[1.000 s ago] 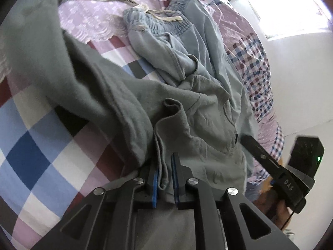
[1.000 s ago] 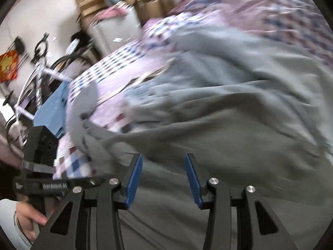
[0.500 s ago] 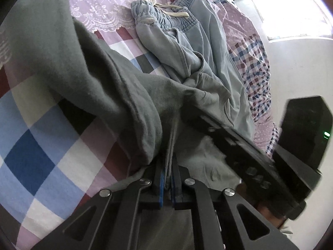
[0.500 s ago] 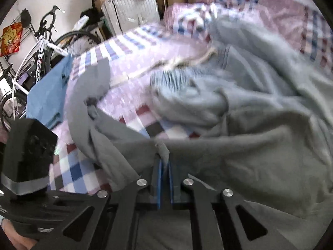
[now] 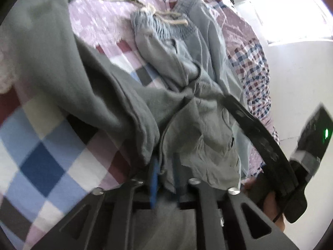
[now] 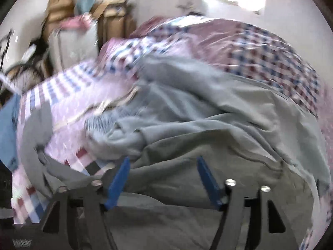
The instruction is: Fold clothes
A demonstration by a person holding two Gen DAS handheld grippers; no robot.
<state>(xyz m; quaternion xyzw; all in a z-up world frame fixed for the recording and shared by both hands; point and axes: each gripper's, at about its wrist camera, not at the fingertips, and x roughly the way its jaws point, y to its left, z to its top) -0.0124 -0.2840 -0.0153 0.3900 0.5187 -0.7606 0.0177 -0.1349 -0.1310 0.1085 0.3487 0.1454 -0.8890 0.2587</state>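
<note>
A dark grey garment [image 5: 93,87] lies crumpled across the checked quilt [image 5: 41,156]. Beyond it lie light blue drawstring trousers [image 5: 177,41] with a cream cord [image 5: 166,18]. My left gripper [image 5: 165,173] sits low in its view; its jaws are opening, with a fold of the grey garment still hanging between the blue pads [image 5: 155,173]. My right gripper [image 6: 164,180] is opening wide just above the grey garment [image 6: 208,166], nothing pinched between its pads [image 6: 119,179]. The left wrist view also shows the right gripper's black fingers [image 5: 256,133] resting against the grey cloth, held by a hand [image 5: 268,204].
The light blue trousers [image 6: 187,95] spread over the bed's quilt [image 6: 249,45]. Behind the bed stand cardboard boxes [image 6: 112,20], a pale suitcase [image 6: 70,43] and a bicycle wheel [image 6: 22,75]. A blue cloth [image 6: 8,129] lies at the left edge. Bright windows sit behind.
The right gripper, shut on the grey garment's edge half a second ago, has opened wide, let it go and tilted upward. The left pads have parted slightly around their fold.
</note>
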